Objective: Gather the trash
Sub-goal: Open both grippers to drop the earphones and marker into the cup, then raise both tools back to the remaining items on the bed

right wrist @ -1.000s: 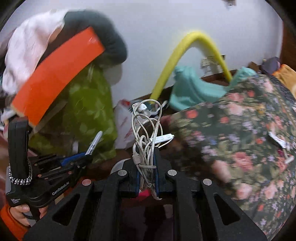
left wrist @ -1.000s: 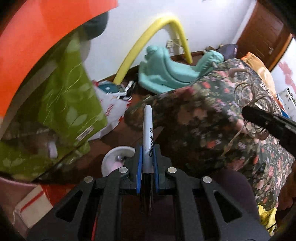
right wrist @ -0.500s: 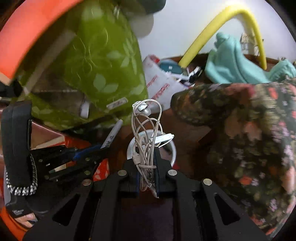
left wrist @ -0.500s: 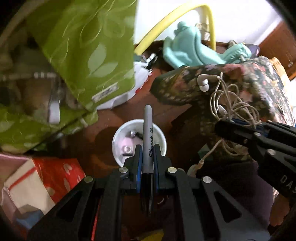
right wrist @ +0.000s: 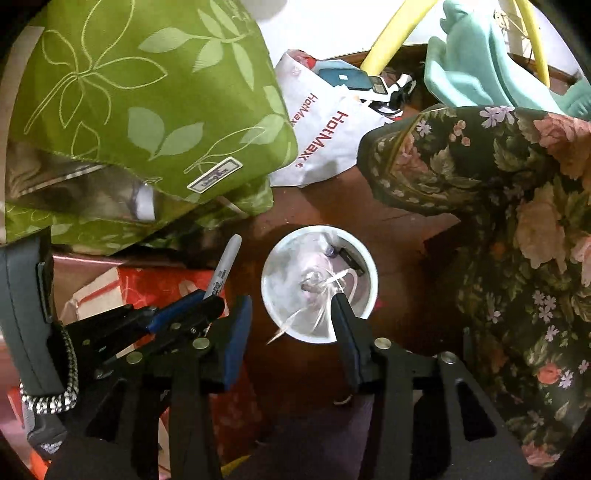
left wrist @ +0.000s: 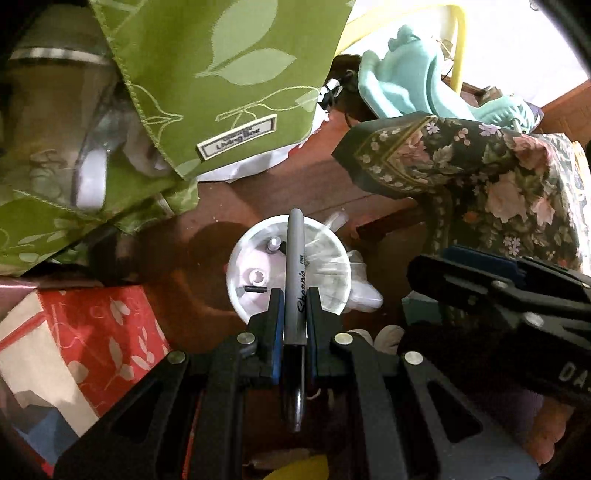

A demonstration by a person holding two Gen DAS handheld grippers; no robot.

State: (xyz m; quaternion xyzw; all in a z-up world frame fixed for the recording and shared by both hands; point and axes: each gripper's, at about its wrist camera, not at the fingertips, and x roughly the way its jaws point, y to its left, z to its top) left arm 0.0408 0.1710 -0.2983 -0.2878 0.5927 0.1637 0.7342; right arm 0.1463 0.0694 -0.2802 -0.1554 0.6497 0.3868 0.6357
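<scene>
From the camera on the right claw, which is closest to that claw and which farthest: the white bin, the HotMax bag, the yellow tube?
1. White bin, just beyond the right claw, below its tips.
2. HotMax bag, farther back, on the floor.
3. Yellow tube, farthest, by the wall.

Bin (right wrist: 364,258) on the floor (right wrist: 388,229), between cloth (right wrist: 147,92) at left and quilt (right wrist: 517,203) at right. Cable (right wrist: 325,288) in the bin, blurred. Bag (right wrist: 325,147) behind the bin. Box (left wrist: 92,339) left of the bin, before the cloth. Marker (left wrist: 295,280) in the left gripper (left wrist: 294,299) above the bin; right gripper (right wrist: 291,317) beside it, at right.
</scene>
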